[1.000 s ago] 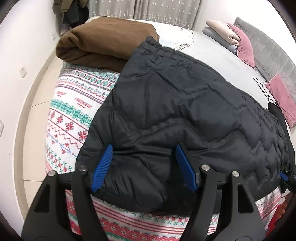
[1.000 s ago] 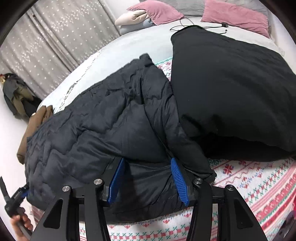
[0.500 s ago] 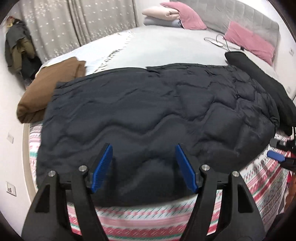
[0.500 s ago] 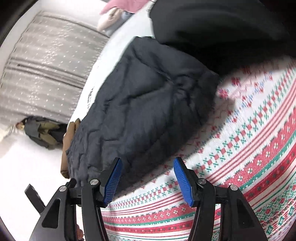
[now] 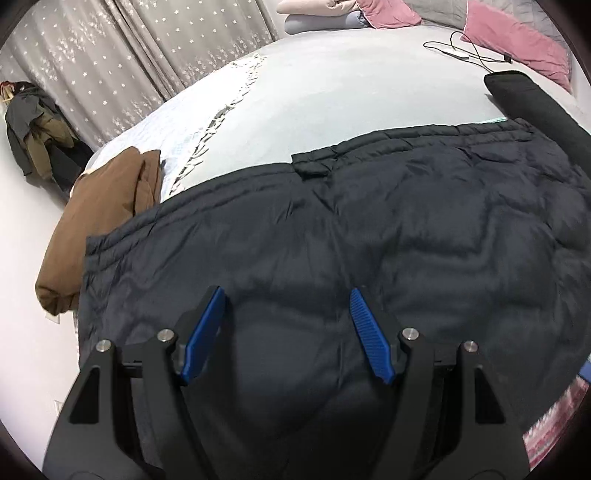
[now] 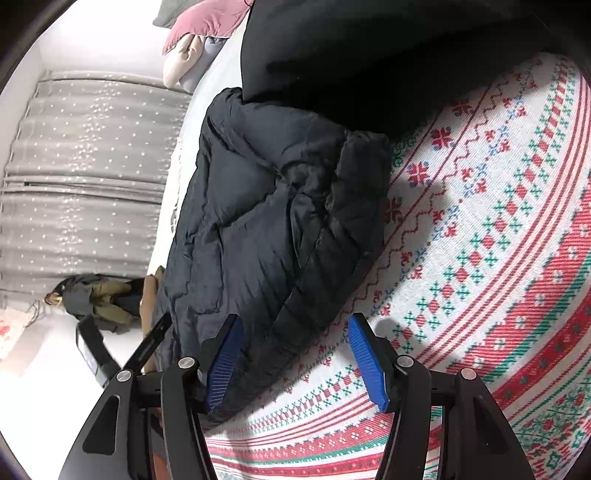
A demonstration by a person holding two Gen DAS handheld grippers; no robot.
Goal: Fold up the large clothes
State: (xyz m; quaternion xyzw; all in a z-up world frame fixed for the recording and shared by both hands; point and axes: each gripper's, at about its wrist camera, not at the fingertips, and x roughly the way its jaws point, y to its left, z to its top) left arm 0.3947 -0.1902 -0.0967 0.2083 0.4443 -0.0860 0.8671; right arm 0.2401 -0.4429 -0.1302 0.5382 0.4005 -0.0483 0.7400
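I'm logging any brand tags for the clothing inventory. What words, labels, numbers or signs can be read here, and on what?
None can be read.
Dark quilted jacket: no tag or lettering shows.
Brown folded garment: none.
Patterned blanket: only woven motifs, no letters.

A home bedroom is being shown. Most of the left wrist view is being filled by a wide bed (image 5: 351, 96), with pink pillows (image 5: 517, 40) and folded bedding (image 5: 317, 14) being kept at its far end. The far wall is being covered by grey star-patterned curtains (image 5: 147, 48). Coats (image 5: 33, 129) are being hung at the far left, and a red-and-green knitted blanket (image 6: 498, 258) is being spread over the bed's near edge.
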